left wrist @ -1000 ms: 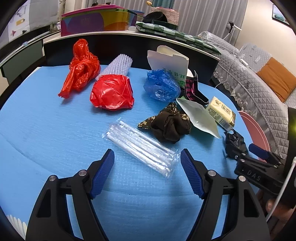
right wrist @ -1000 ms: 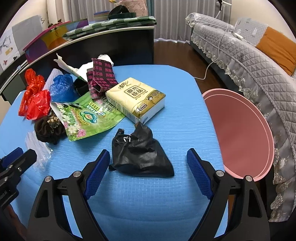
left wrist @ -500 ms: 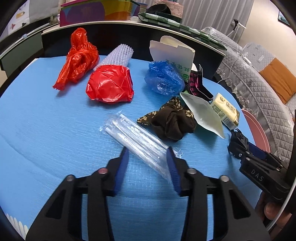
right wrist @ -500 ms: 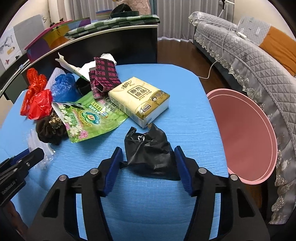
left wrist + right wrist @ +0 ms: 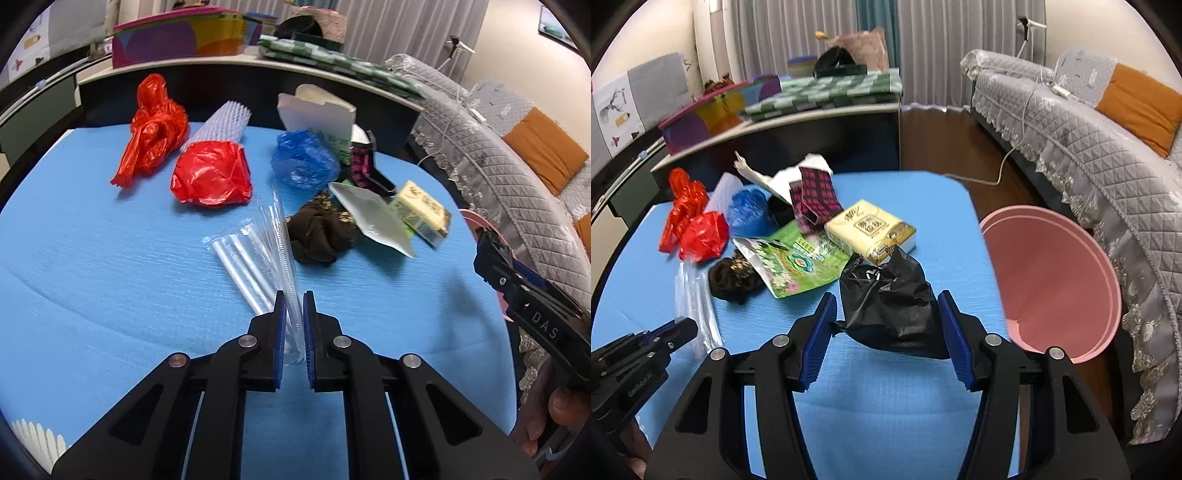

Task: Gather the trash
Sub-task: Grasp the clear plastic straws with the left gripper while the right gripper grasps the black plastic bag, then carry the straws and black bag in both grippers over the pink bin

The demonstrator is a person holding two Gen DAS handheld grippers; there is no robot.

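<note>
Both hands are at the pick-up step of clearing the trash. The left gripper (image 5: 294, 325) has its fingers narrowed almost together and closing on the near end of the clear plastic sleeve (image 5: 258, 251), which runs away from it toward 11 o'clock across the blue surface (image 5: 92, 280) and has begun to fold upward at the pinch. The right gripper (image 5: 886, 332) has its fingers at a middling spread, holding the crumpled black bag (image 5: 886, 299) between them; the bag looks lifted clear of the surface.

The pink bin (image 5: 1052, 280) stands off the surface's edge at 3 o'clock from the right gripper, its mouth tipped toward the camera. By my reading, the next move is to carry the black bag over that rim and let go, then bring the sleeve across; the sleeve is long and limp, so it may drag over the other litter.

Still lying at 12 o'clock are two red bags (image 5: 210, 173), a blue bag (image 5: 304, 158), a dark scrunched cloth (image 5: 319, 236), a green pouch (image 5: 798, 262) and a yellow tissue pack (image 5: 871, 229).

Writing: "DAS" shows on the right gripper's body in the left view, "GenRobot.AI" on the left gripper's body in the right view. The tissue pack carries Chinese characters I cannot read surely.
</note>
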